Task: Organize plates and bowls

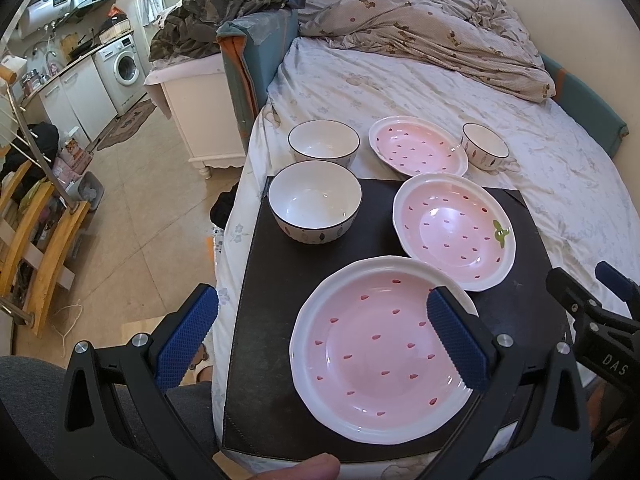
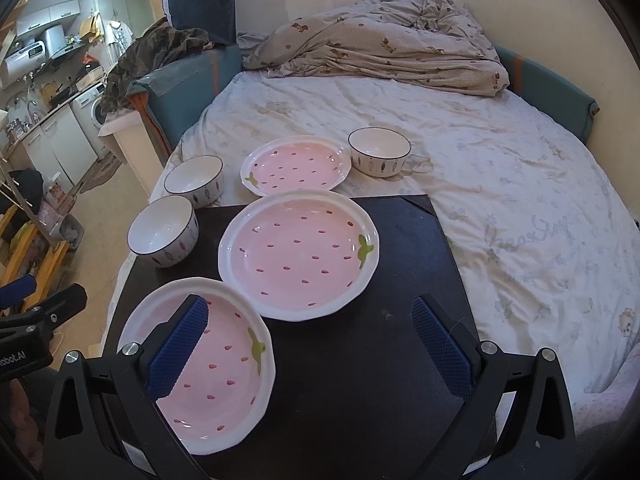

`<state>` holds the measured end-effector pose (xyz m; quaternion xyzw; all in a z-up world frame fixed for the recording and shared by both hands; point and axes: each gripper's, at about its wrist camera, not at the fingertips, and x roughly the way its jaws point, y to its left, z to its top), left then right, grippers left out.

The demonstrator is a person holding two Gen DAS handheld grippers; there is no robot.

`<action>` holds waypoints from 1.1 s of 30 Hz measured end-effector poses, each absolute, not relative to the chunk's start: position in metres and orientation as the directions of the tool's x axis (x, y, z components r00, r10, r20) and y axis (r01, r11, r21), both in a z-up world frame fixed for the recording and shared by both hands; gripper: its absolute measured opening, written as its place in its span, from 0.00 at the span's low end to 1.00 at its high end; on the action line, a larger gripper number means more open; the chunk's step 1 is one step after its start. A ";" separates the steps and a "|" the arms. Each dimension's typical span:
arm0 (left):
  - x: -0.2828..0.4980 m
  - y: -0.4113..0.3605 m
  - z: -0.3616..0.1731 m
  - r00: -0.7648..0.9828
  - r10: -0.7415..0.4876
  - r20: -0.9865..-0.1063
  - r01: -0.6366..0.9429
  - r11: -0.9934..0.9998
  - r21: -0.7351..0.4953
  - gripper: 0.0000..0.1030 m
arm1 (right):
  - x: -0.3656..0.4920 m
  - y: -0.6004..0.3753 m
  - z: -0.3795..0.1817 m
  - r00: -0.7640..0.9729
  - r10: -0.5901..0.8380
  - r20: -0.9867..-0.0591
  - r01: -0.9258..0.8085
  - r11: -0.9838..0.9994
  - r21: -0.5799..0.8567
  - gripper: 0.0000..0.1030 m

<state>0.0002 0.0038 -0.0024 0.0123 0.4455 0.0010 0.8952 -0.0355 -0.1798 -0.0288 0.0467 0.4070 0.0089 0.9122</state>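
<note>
Three pink strawberry plates and three white bowls lie on a bed. On the black mat (image 1: 276,304) (image 2: 380,380) sit the near plate (image 1: 380,360) (image 2: 216,376), a second plate (image 1: 454,232) (image 2: 298,256) and one bowl (image 1: 314,204) (image 2: 164,230). Behind the mat, on the sheet, are another bowl (image 1: 323,142) (image 2: 194,180), the third plate (image 1: 418,146) (image 2: 296,164) and a handled bowl (image 1: 484,146) (image 2: 380,150). My left gripper (image 1: 320,336) is open, its right finger over the near plate. My right gripper (image 2: 310,348) is open and holds nothing, its left finger over that plate's right side.
A crumpled duvet (image 1: 432,28) lies at the bed's far end. The bed's left edge drops to a tiled floor (image 1: 132,208) with a white cabinet (image 1: 196,100), a wooden rack (image 1: 36,232) and a kitchen beyond. A person's fingertip (image 1: 312,468) shows at the bottom.
</note>
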 end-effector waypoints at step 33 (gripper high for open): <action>0.062 0.048 -0.085 0.106 -0.047 -0.993 -0.095 0.994 -0.057 0.86 | 0.026 -0.200 -0.091 0.272 0.328 -0.905 -0.035 0.943 0.331 0.78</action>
